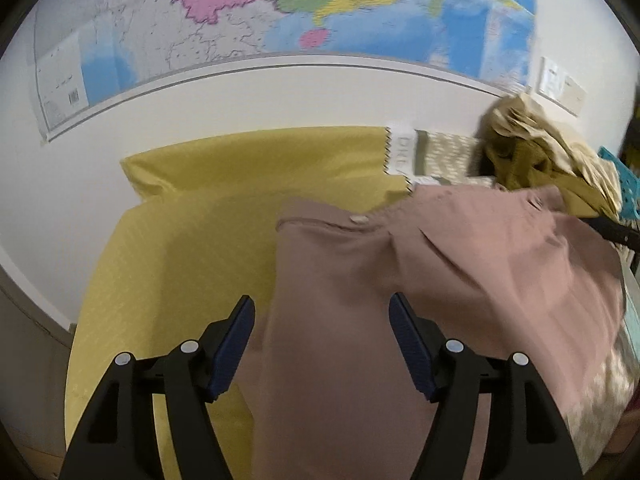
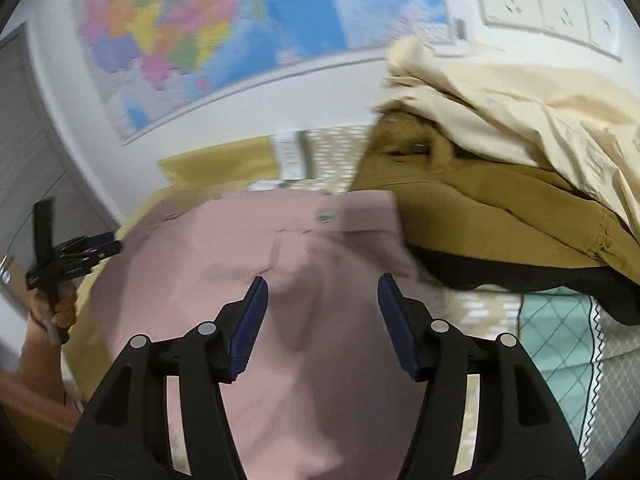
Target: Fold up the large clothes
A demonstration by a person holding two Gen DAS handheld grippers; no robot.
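Progress looks to be partway: the pink garment (image 1: pixel 420 280) lies gathered into a compact shape on the yellow bedcover (image 1: pixel 180 248), with what looks like a buttoned band folded across its upper edge, so at least one fold seems laid; whether more folds are wanted on it I cannot tell. Unfolded clothes are plainly left, since a heap of cream and mustard clothing (image 2: pixel 500 152) sits bunched in the upper right of the right wrist view, its edge just beside the pink piece

In the left wrist view the pink garment fills the centre and lower right of the frame; in the right wrist view it fills the centre and lower middle. Its cloth is smooth, dusty pink, with a pale button (image 1: pixel 359 220) on the band and a few soft creases below it. Edges are blurred, so finer detail is lost

Left gripper (image 1: pixel 322 344) hangs over the garment with its jaws well apart and nothing between the blue pads. Right gripper (image 2: pixel 322 320) likewise stands wide, empty, above the pink cloth. A hand (image 2: pixel 54 308) holding the left gripper shows at the left edge of the right wrist view. A coloured wall map (image 1: pixel 280 8) crosses the top of both frames
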